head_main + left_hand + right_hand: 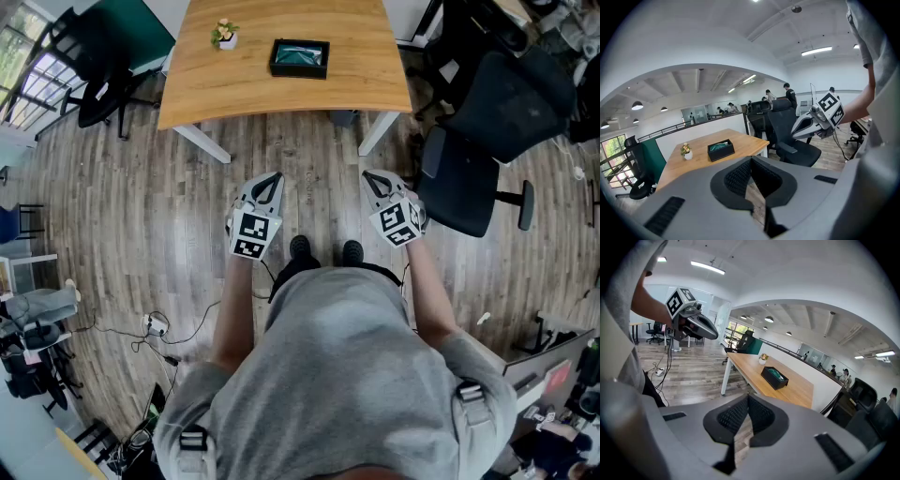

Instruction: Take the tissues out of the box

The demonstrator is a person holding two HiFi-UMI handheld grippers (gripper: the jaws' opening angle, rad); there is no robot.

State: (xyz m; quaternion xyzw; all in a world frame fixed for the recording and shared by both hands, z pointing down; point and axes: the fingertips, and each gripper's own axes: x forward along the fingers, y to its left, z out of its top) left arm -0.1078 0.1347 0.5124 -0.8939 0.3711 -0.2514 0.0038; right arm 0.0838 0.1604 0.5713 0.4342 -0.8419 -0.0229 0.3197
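A black tissue box point(300, 58) with greenish contents lies on the wooden table point(281, 89) at the top of the head view, far ahead of both grippers. The box also shows in the left gripper view point(721, 150) and in the right gripper view point(774, 377). My left gripper point(273, 177) and right gripper point(371, 175) are held side by side over the floor, short of the table's near edge. Both are shut with nothing between their jaws. Each gripper view shows its own closed jaws, left gripper point(751, 160) and right gripper point(747, 397), pointing towards the table.
A small potted plant point(224, 35) stands left of the box. Black office chairs point(487, 141) crowd the table's right side, and another chair point(94, 84) is at the left. A power strip with cables point(155, 326) lies on the wood floor. White table legs point(202, 143) stand ahead.
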